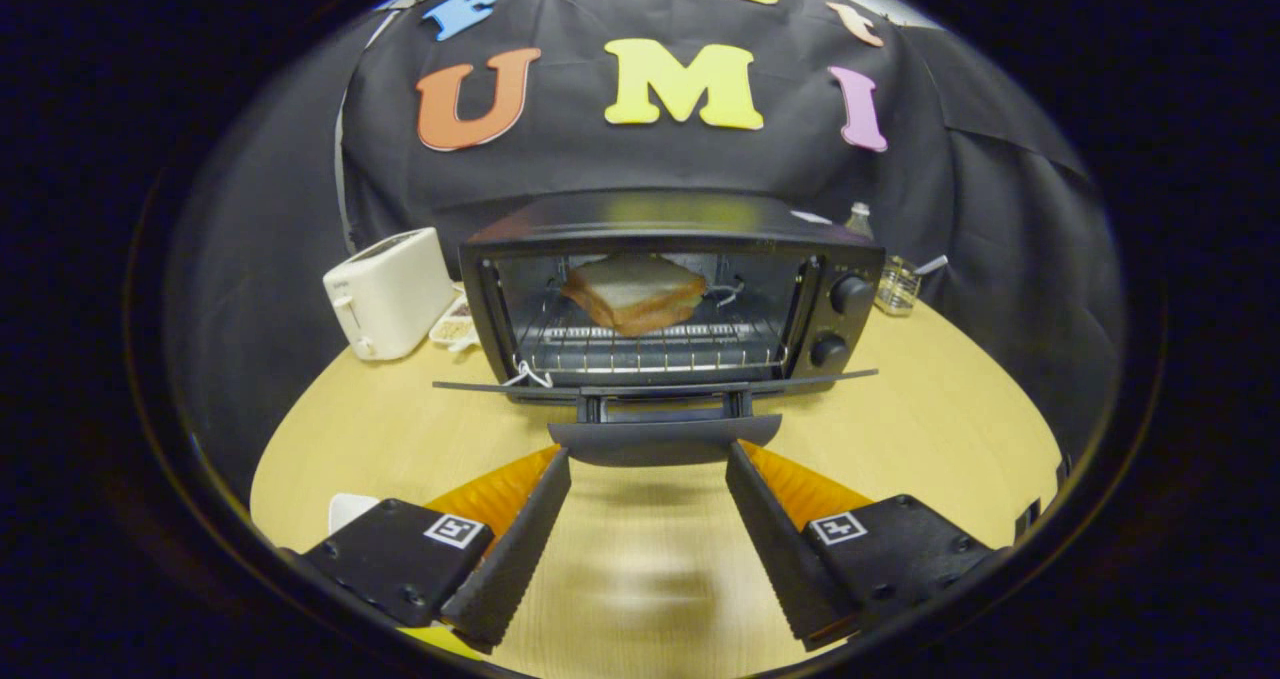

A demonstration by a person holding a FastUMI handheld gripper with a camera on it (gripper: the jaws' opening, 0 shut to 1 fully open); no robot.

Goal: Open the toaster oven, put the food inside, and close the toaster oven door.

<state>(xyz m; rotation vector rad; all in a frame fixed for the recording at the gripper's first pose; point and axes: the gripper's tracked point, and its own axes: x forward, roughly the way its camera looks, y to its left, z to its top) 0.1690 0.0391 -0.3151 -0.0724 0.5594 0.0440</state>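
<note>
Your gripper (648, 459) is spread wide, nothing held; ribbed, wedge-shaped fingers (515, 549) angle out over the bare surface (920, 429), pale wood grain, smooth, rounded edge. Fingertips sit just short of the door handle (664, 439), a dark curved bar, one tip near each end of it, not touching as far as you can tell.

Door (655, 387) is dropped fully open, lying flat and seen edge-on as a thin dark line across the front of the oven (672, 294). Oven is a boxy black metal shell with a glossy top. Inside, a wire rack (650, 344) of thin shiny bars. Bread (634, 294), a square slice with brown crust and pale face, is in the cavity above the rack; tilted, and you can't tell if it rests on anything. Two round black knobs (851, 294) stacked on the oven's right panel.

Left of the oven, a cream plastic toaster (388, 294), rounded corners, just apart from it. Between them, a small tray (455, 327), contents unclear. Right, behind the oven, a clear glass jar (897, 285).
</note>
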